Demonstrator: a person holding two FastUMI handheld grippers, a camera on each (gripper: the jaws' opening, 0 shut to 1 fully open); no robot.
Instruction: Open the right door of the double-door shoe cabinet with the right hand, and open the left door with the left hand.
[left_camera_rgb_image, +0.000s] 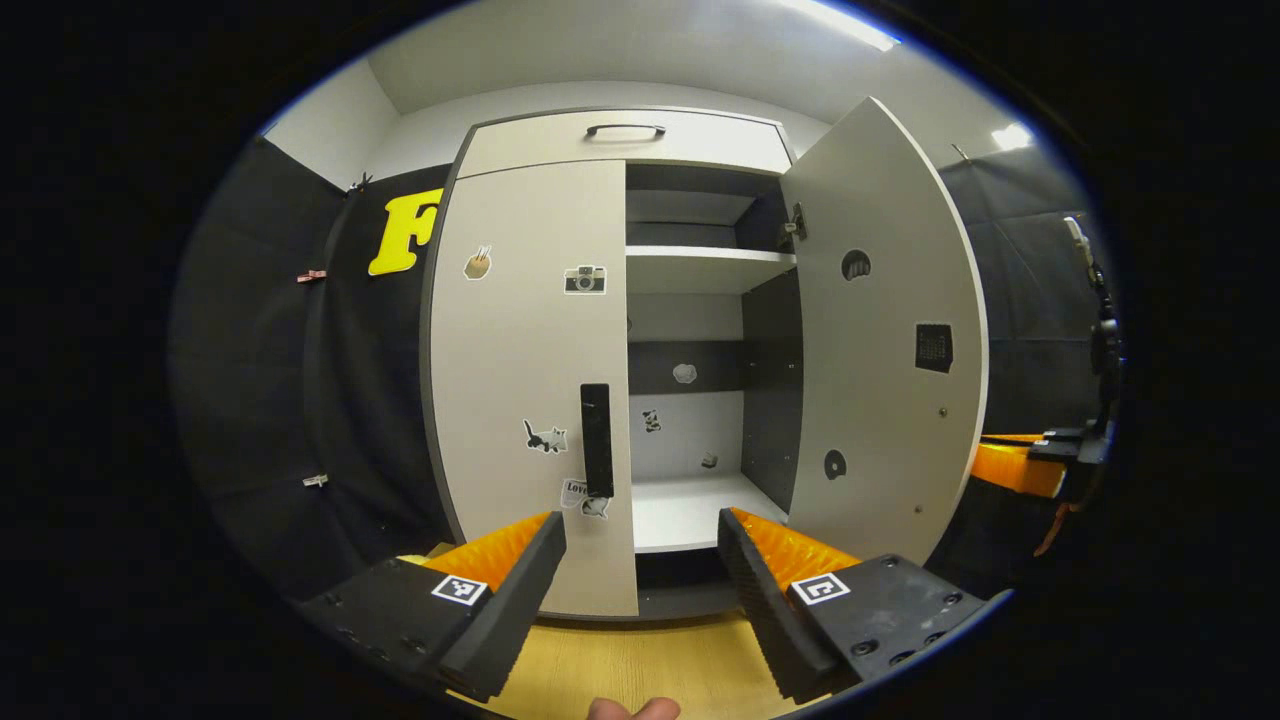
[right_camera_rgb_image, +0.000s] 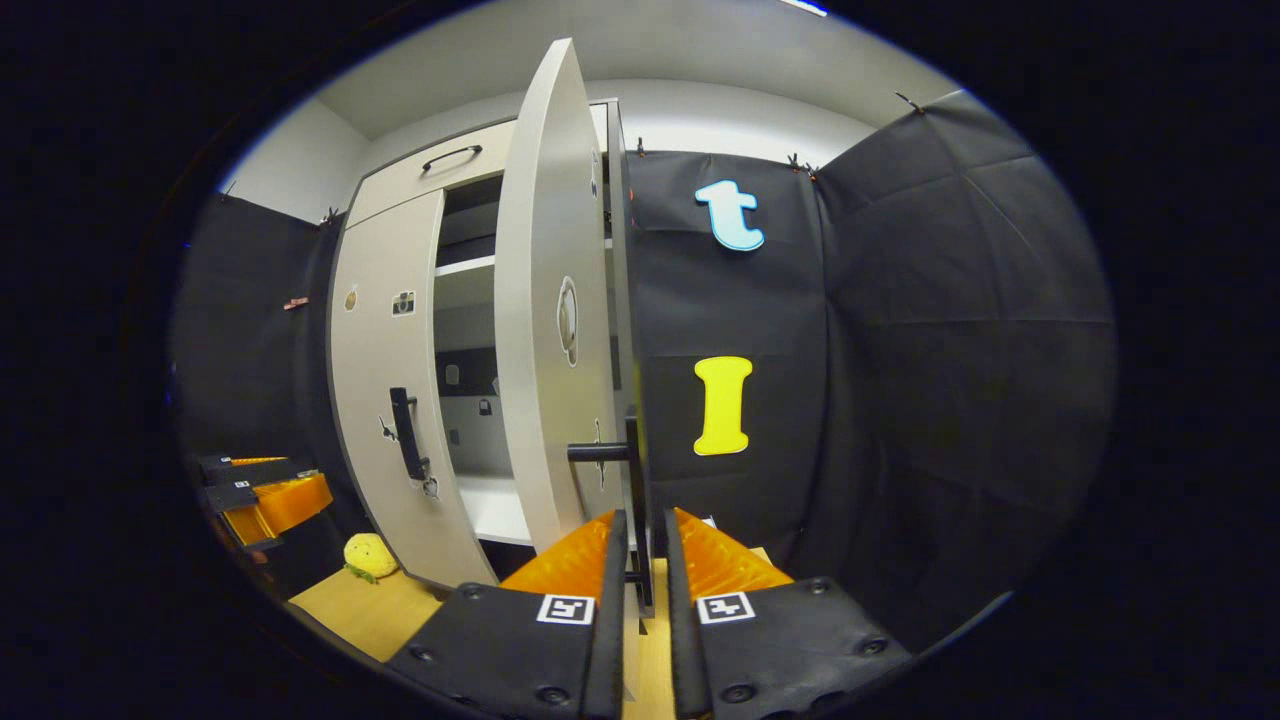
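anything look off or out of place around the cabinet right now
Nothing looks damaged or askew. The one stray item is a small yellow object lying on the floor by the cabinet's base, below the shut left door. The right door stands open, with the right hand-held gripper closed around its handle.

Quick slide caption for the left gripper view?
Left gripper open before the closed left door; right door swung open.

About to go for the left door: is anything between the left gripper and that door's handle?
Nothing visible. The left gripper is open, facing the closed left door, and its handle sits just above the gripper with clear space between.
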